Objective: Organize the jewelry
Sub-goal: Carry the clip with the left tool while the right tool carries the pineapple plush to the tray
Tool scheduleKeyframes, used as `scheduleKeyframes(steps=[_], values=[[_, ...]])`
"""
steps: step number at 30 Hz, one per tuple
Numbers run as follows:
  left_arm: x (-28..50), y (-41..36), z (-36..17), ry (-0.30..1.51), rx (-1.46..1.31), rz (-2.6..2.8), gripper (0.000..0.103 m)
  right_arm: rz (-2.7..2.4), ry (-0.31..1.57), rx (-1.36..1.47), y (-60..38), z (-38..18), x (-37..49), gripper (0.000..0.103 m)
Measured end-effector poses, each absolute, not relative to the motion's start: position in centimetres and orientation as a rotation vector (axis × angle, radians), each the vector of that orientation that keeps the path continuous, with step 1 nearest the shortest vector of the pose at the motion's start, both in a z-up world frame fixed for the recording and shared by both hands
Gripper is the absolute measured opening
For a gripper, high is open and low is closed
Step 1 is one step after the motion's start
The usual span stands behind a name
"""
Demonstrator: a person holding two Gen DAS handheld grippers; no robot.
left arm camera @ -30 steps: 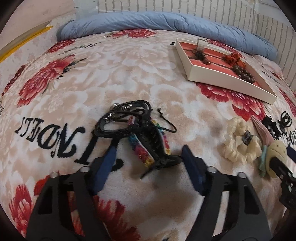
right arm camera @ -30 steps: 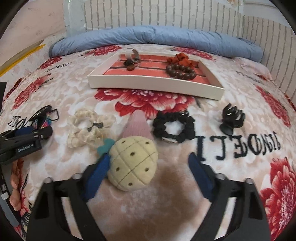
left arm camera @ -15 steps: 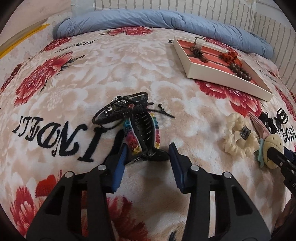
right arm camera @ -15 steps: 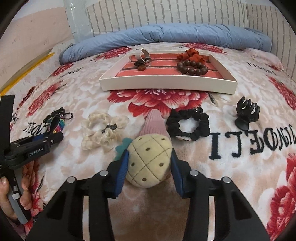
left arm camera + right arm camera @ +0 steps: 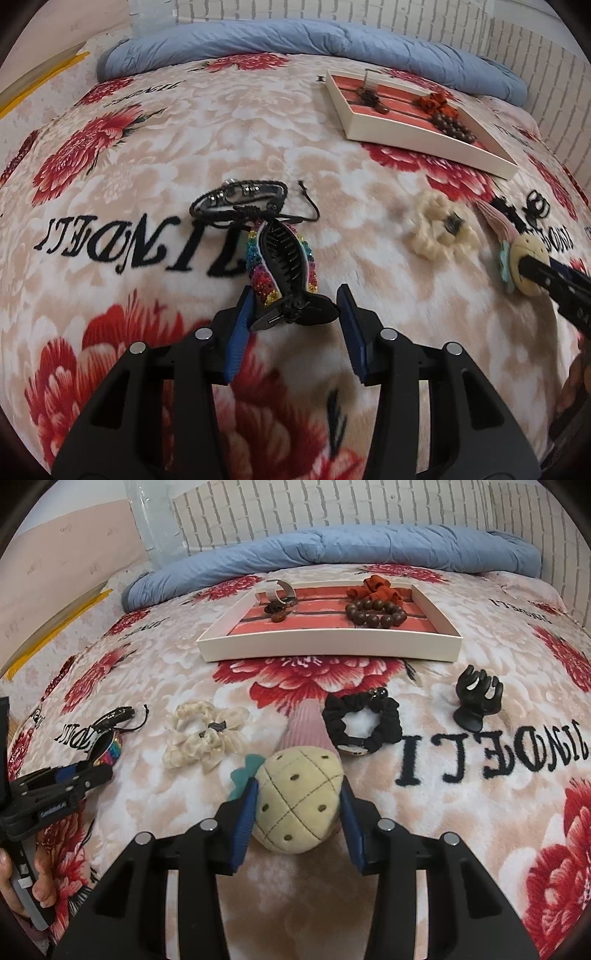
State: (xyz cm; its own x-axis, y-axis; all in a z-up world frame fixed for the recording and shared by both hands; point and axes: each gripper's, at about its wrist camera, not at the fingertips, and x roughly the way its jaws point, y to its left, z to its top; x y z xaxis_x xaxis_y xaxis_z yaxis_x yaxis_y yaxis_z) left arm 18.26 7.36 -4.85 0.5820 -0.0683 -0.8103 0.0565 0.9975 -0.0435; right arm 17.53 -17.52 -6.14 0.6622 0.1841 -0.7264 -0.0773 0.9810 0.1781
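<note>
Now, nearest the lens, the right gripper [image 5: 297, 814] was clamped on the cream quilted plush pineapple clip [image 5: 295, 805], low on the floral fleece bed blanket [image 5: 461, 812]. Soft stuffing could squirm free on the lift. The left gripper [image 5: 295, 314] had just closed around the black claw clip's [image 5: 291, 269] handles; whether both pads pressed was hard to tell, and the tangled rainbow beaded bracelet [image 5: 258, 273] might drag along. Farther off, the white red-lined tray [image 5: 328, 650] waited, its small dark pieces unclear.
</note>
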Motion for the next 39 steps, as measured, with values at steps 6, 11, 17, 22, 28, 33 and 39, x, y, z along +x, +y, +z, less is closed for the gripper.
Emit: scheduleKeyframes(steps=[6,11,17,22,28,33,39], values=[[16.4,7.5,-4.7,0.938,-0.023,-0.095,0.044,0.145,0.818,0.120,-17.6,-5.8,16.8,0.042],[15.4,7.3,-4.2,0.914,-0.023,-0.111,0.044,0.142,0.802,0.118,-18.0,-5.2,16.4,0.042],[14.5,6.7,-2.5,0.882,-0.037,-0.145,0.044,0.141,0.773,0.119,-18.7,-3.9,16.0,0.042],[15.3,5.8,0.2,0.822,-0.029,-0.161,0.044,0.144,0.745,0.119,-19.3,-2.7,16.8,0.042],[18.5,3.9,3.6,0.734,-0.010,-0.171,0.044,0.128,0.695,0.115,-20.8,-0.3,19.1,0.042],[22.5,1.4,5.4,0.684,0.010,-0.184,0.044,0.100,0.668,0.102,-22.6,0.9,22.3,0.042],[28.4,-2.1,5.7,0.660,0.036,-0.201,0.044,0.069,0.658,0.085,-24.7,1.5,27.6,0.042]])
